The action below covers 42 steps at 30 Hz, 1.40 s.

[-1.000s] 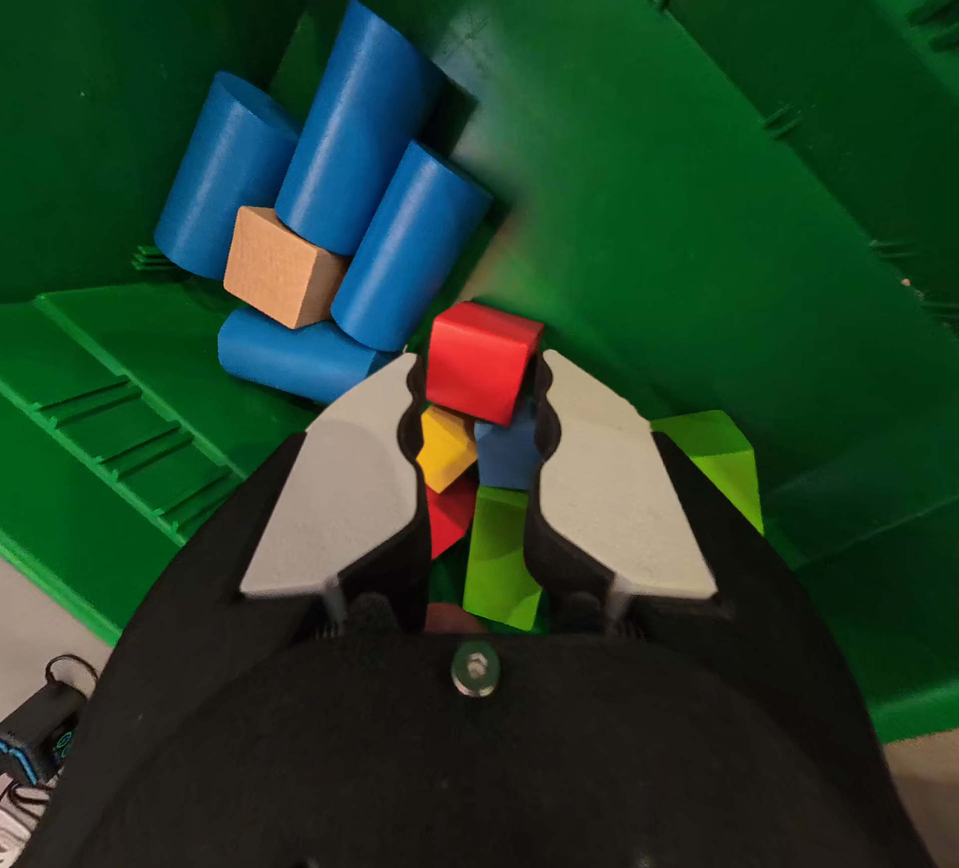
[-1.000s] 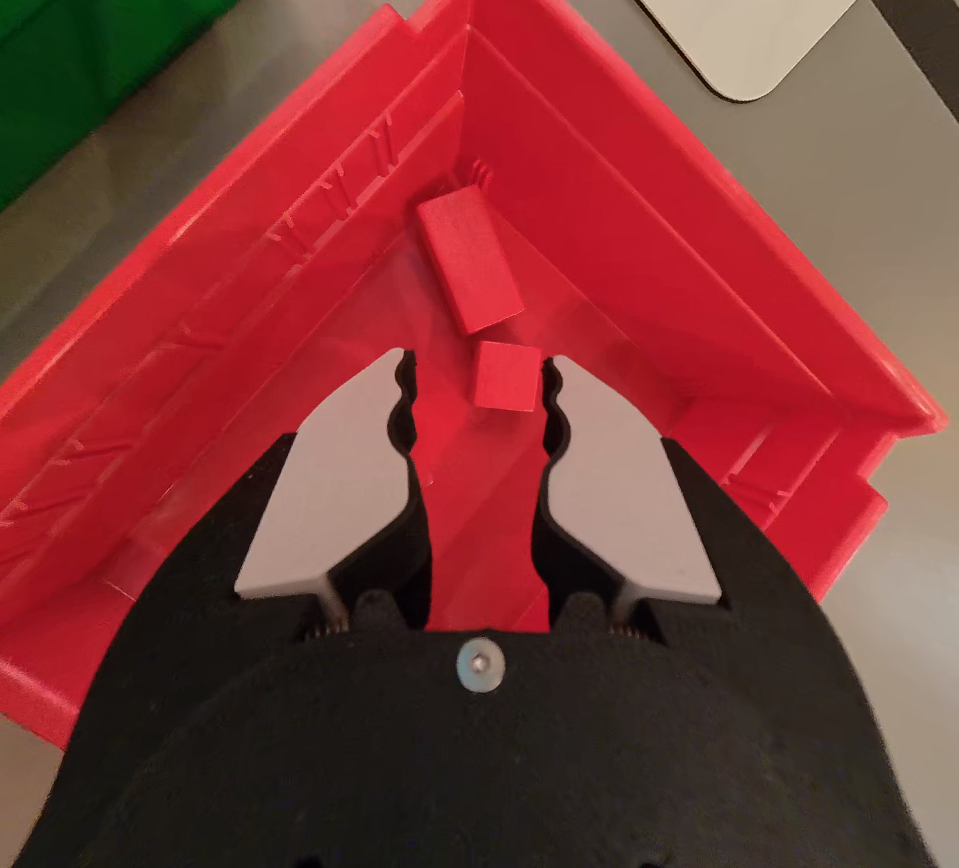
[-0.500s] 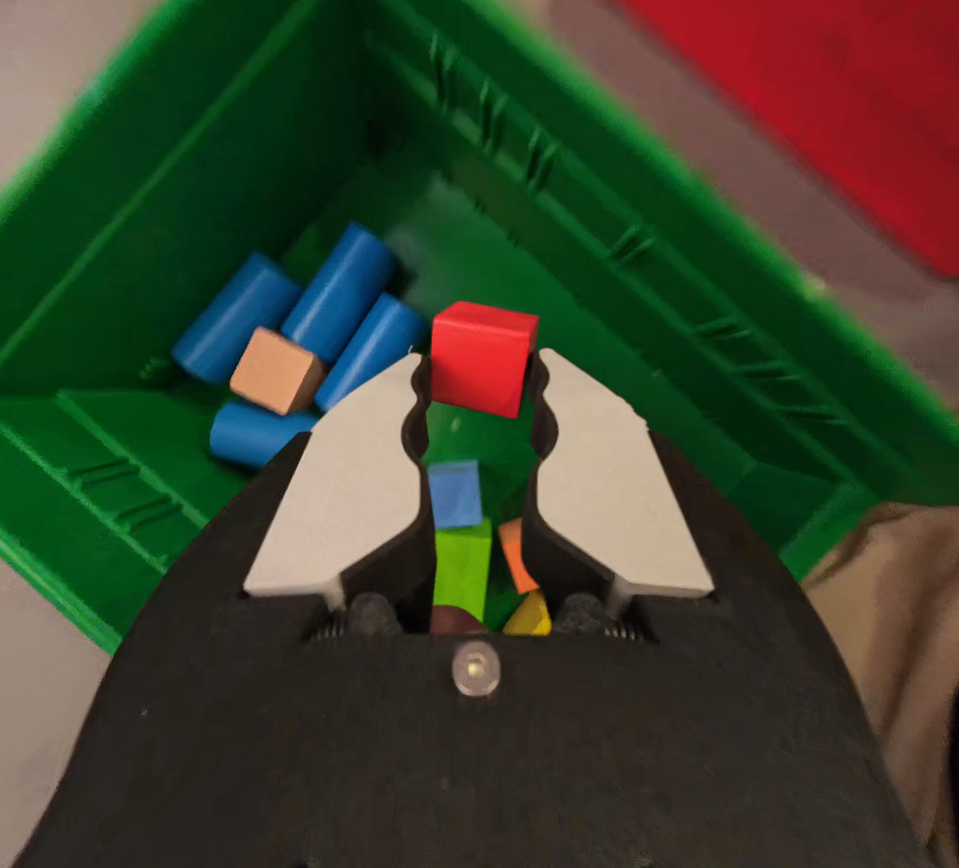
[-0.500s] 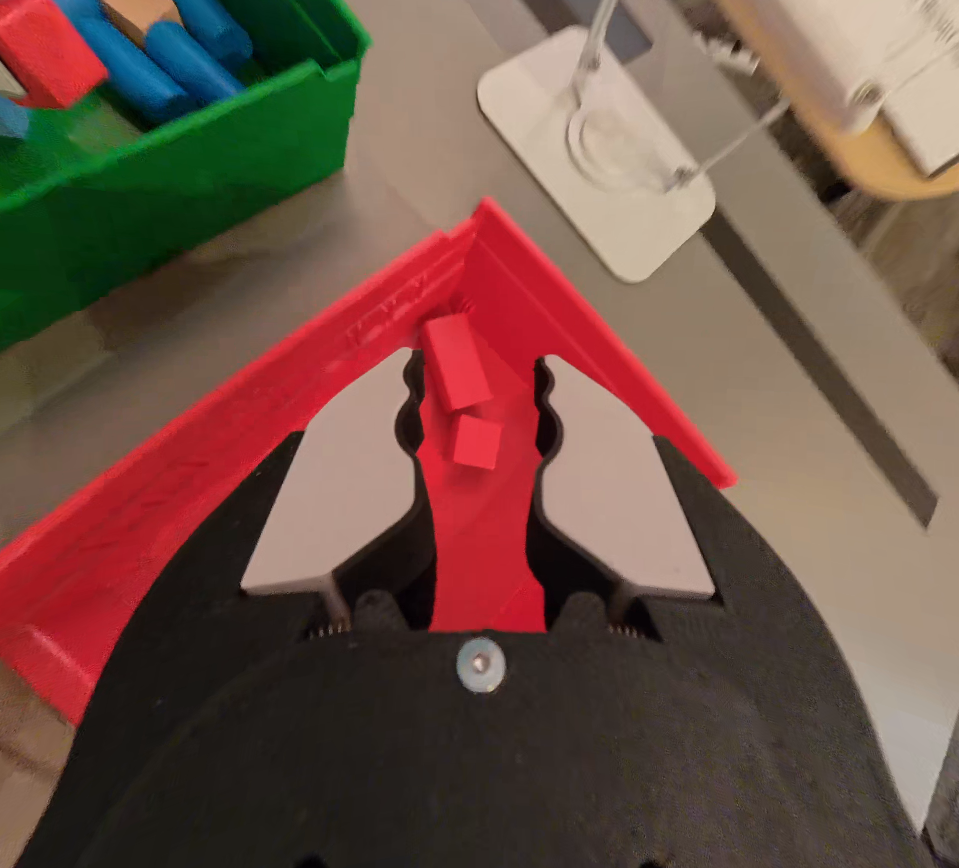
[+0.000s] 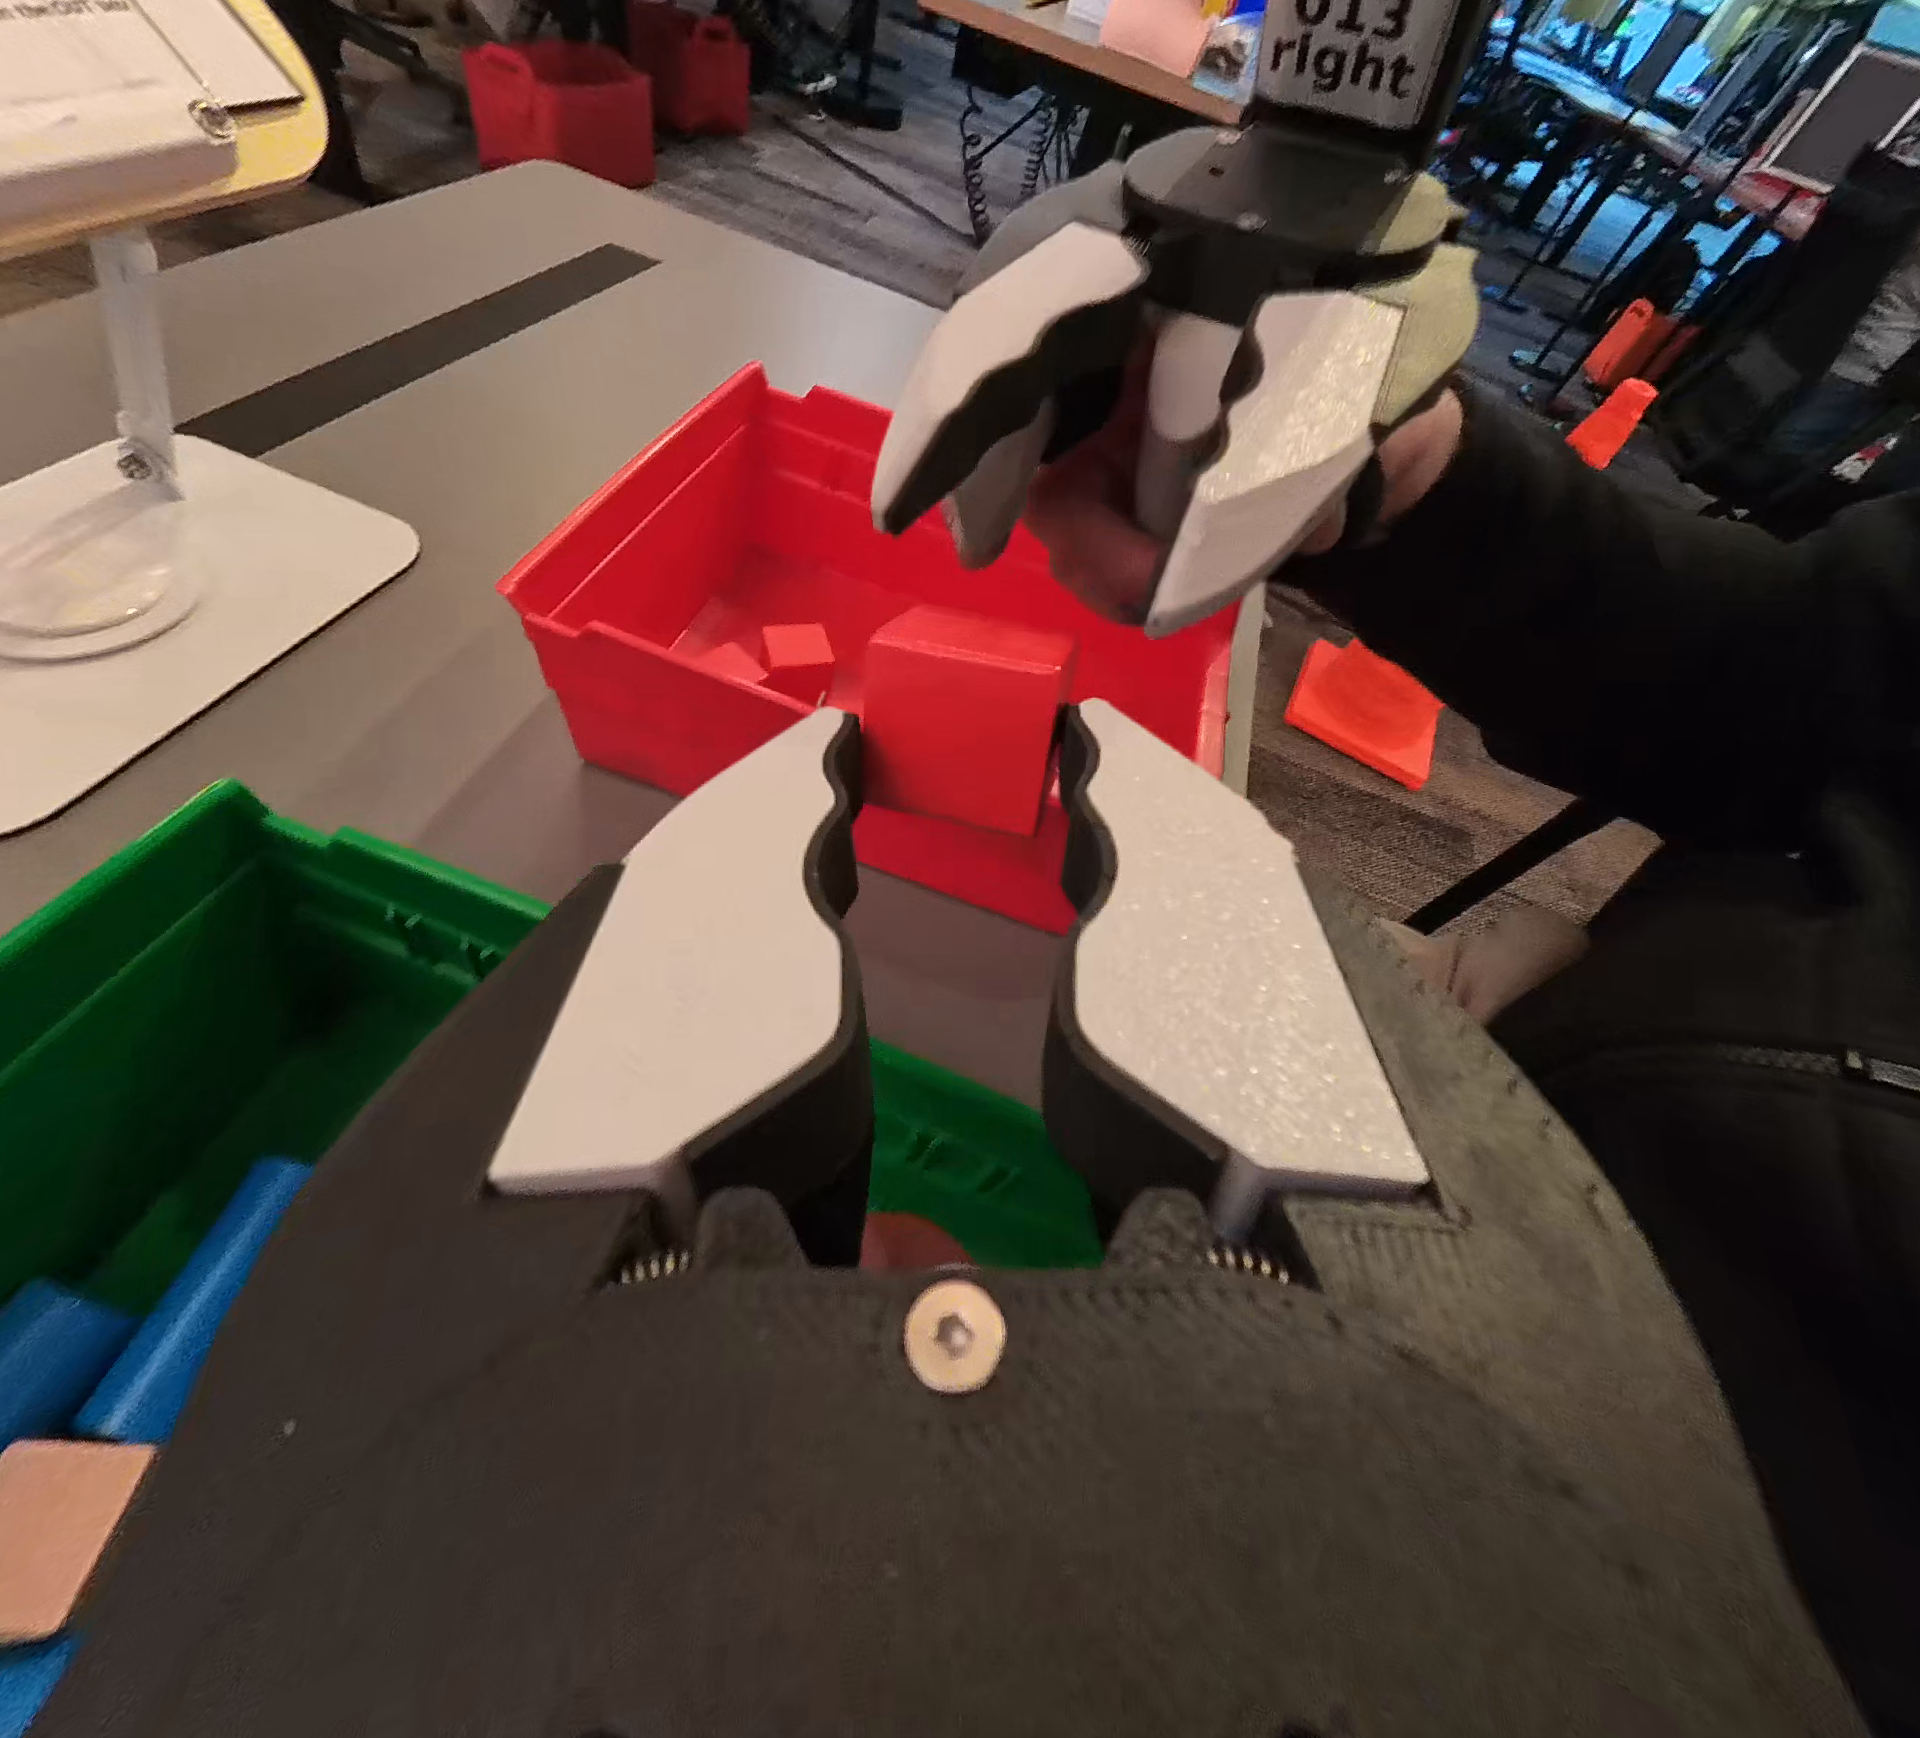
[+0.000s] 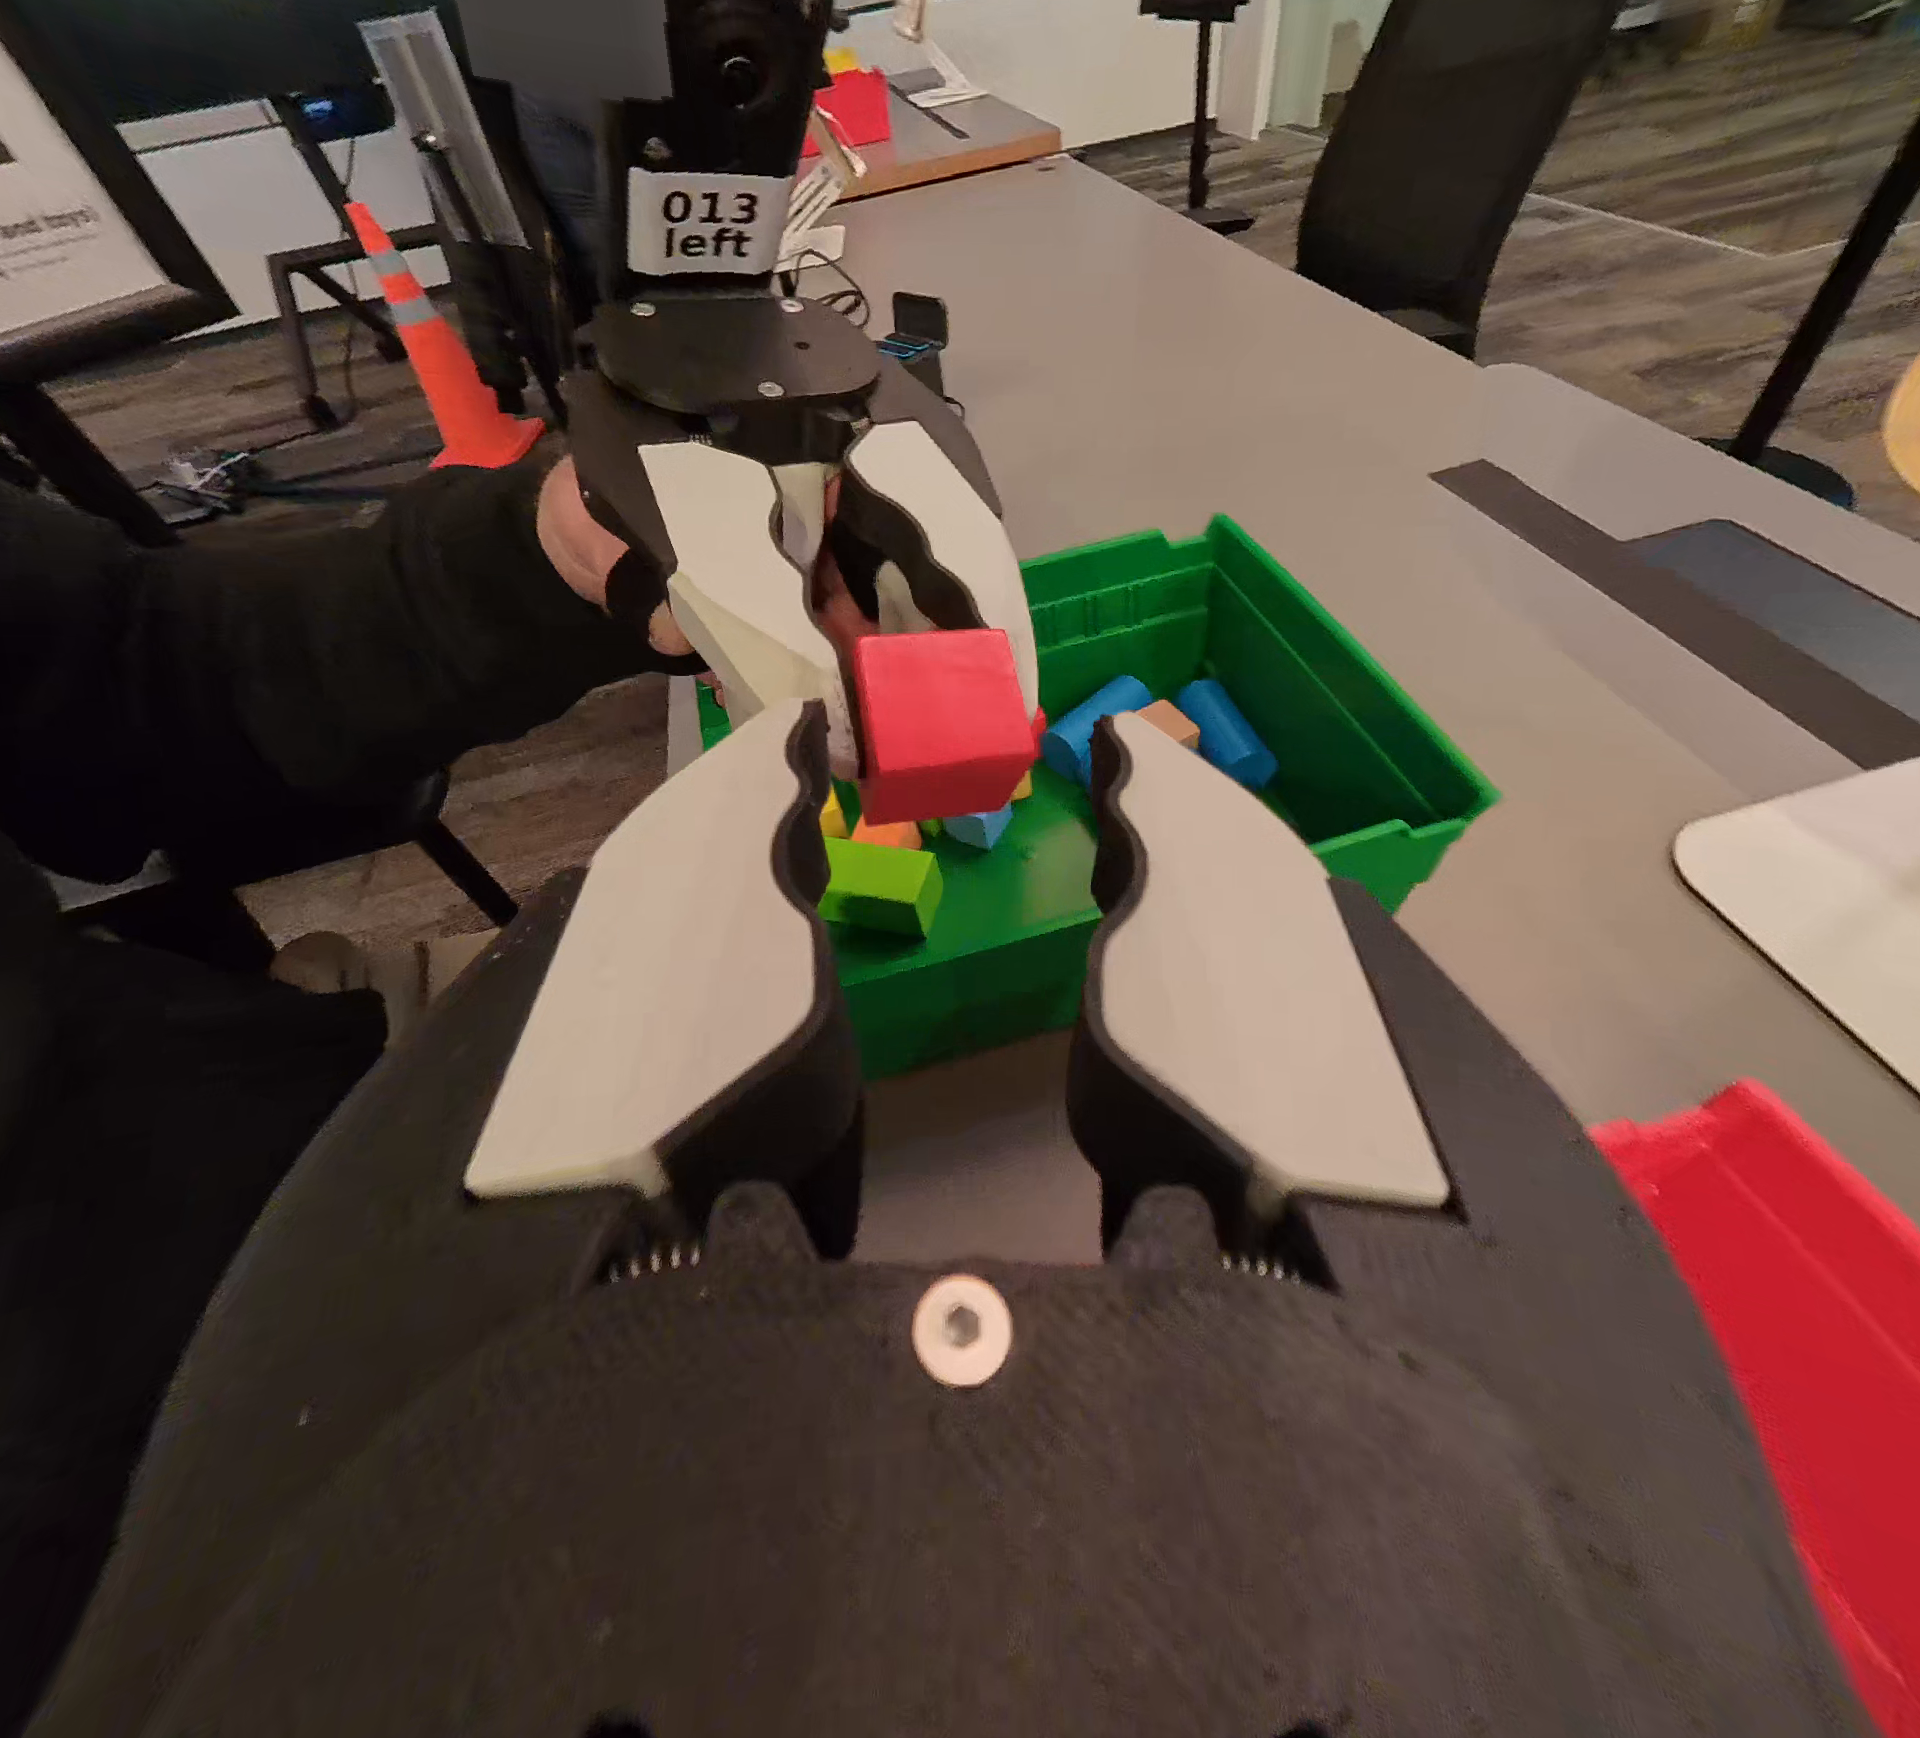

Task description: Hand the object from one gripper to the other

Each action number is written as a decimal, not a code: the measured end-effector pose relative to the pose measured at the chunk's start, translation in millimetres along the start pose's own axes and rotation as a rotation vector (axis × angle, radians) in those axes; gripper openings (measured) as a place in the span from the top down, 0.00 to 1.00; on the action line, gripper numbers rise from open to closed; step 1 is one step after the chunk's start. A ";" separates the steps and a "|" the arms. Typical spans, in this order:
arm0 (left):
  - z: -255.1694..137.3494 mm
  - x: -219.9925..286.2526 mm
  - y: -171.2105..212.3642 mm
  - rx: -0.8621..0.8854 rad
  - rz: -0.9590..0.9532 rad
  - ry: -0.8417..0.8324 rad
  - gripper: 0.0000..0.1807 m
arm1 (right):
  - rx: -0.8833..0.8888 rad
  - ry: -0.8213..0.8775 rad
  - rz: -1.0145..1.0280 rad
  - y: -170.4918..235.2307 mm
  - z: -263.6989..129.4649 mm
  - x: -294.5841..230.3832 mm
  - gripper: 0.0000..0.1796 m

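My left gripper (image 5: 958, 720) is shut on a red cube (image 5: 961, 722) and holds it in the air over the table. From the right wrist view the left gripper (image 6: 925, 701) points down toward me with the red cube (image 6: 935, 722) at its tips. My right gripper (image 6: 956, 722) is open and empty, its fingertips on either side of the cube in the picture and a little short of it. In the left wrist view the right gripper (image 5: 1029, 566) hangs open just above and beyond the cube, not touching it.
A green bin (image 6: 1351, 743) holds blue cylinders (image 6: 1226, 732) and several coloured blocks. A red bin (image 5: 644, 639) holds small red blocks (image 5: 798, 649). A white stand base (image 5: 208, 587) sits on the grey table (image 6: 1195, 441). Gloved hands hold both grippers. Less than 4 cm separates the two grippers' tips.
My left gripper has lifted the red cube out of the green bin and swung toward the right gripper. My right gripper has risen from the red bin and turned to face the cube.
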<state>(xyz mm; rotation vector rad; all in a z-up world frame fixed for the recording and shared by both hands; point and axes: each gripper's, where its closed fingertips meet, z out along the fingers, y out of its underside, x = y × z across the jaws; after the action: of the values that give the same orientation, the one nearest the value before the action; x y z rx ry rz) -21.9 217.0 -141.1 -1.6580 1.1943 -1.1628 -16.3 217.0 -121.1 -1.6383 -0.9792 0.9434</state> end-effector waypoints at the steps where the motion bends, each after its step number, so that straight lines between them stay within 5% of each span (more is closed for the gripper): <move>1: 1.1 4.5 -1.6 0.013 -0.007 0.028 0.80 | -0.002 -0.005 -0.001 1.2 2.2 -1.7 0.73; 12: -1.6 19.3 -16.7 0.114 0.029 0.090 0.80 | 0.119 -0.174 0.141 -8.8 0.1 -15.6 0.82; 22: -3.0 17.8 -22.1 0.154 0.005 0.087 0.79 | 0.143 -0.132 0.130 -19.2 -8.2 -9.8 0.82; 26: -9.6 6.9 -25.6 0.176 -0.013 0.043 0.73 | 0.135 0.010 0.120 -23.5 -29.4 18.4 0.82; 33: -20.7 -19.7 -15.6 0.092 0.024 -0.103 0.72 | -0.255 0.493 0.075 43.1 -89.7 112.1 0.82; 42: -10.9 -23.6 0.5 -0.002 0.064 -0.139 0.72 | -0.870 0.690 0.060 159.7 -123.1 148.5 0.82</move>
<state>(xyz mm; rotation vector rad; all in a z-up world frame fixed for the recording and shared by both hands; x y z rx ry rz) -35.8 238.8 -144.0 -1.6617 1.1526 -0.9902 178.2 278.3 -266.4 -2.4717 -0.8795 -0.1181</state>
